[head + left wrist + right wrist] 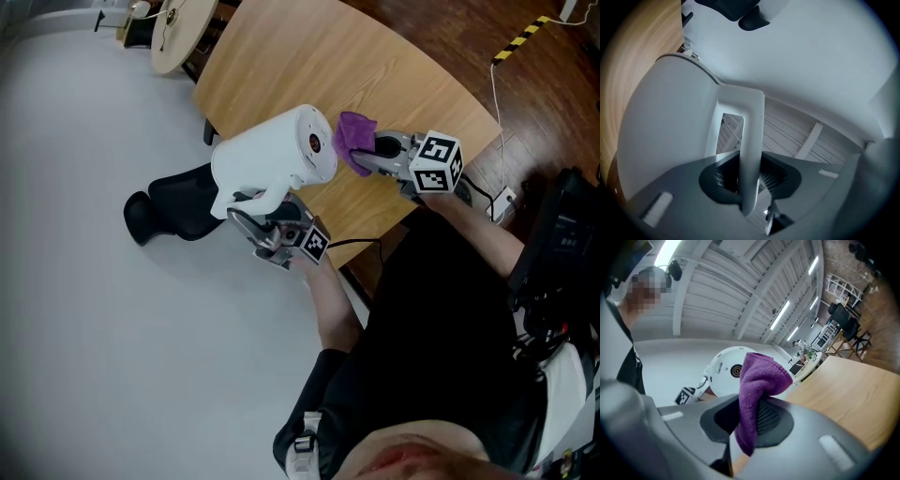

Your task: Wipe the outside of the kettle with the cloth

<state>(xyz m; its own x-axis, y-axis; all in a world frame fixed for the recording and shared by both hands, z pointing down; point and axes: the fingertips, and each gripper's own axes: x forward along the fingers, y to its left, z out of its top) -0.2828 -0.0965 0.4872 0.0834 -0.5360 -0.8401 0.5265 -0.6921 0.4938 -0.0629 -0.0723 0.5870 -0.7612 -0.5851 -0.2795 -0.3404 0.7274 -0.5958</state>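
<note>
A white kettle is held tipped on its side above the near edge of the wooden table, its round base facing the right gripper. My left gripper is shut on the kettle's handle, which runs between the jaws next to the white body. My right gripper is shut on a purple cloth. The bunched cloth sticks out of the jaws close to the kettle's base; I cannot tell whether they touch.
A black chair stands on the pale floor left of the table. A round light tabletop is at the far left. A cable and socket lie on the wood floor at right. A person's dark torso fills the near right.
</note>
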